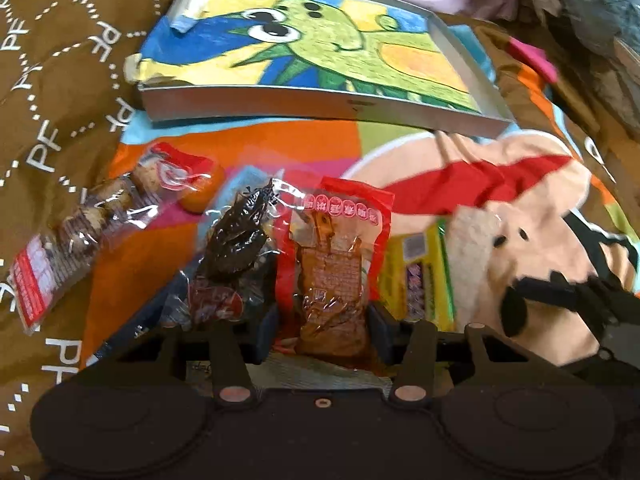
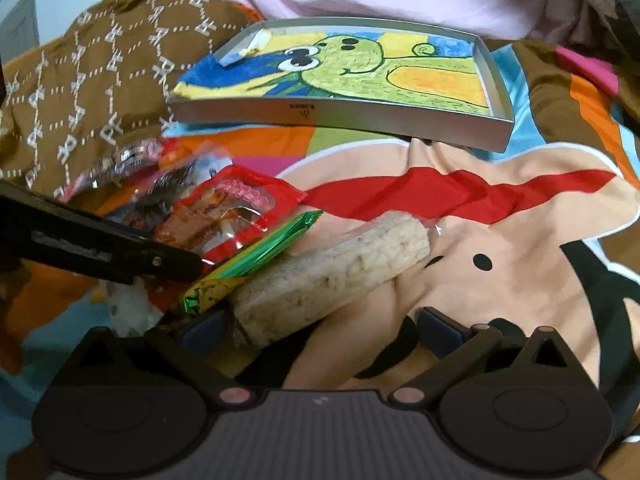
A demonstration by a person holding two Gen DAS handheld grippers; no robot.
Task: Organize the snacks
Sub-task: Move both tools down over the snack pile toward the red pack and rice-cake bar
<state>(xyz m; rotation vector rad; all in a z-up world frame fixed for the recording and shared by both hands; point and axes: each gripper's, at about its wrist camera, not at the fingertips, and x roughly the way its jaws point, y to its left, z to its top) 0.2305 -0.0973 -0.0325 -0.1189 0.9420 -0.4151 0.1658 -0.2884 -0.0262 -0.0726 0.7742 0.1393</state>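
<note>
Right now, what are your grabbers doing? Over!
Left gripper closing around red snack packet. Right gripper open beside rice cracker. Tray ahead, nothing blocking.

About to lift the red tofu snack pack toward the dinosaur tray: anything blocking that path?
Nothing visible does. The red tofu pack sits between the left tongs; only open blanket lies before the tray, whose near wall must be cleared.

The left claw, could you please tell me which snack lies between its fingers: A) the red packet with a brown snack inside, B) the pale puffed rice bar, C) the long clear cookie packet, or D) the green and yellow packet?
A: in the left wrist view the left claw has a blue finger on either side of the red packet, while the rice bar lies by the right claw.
</note>
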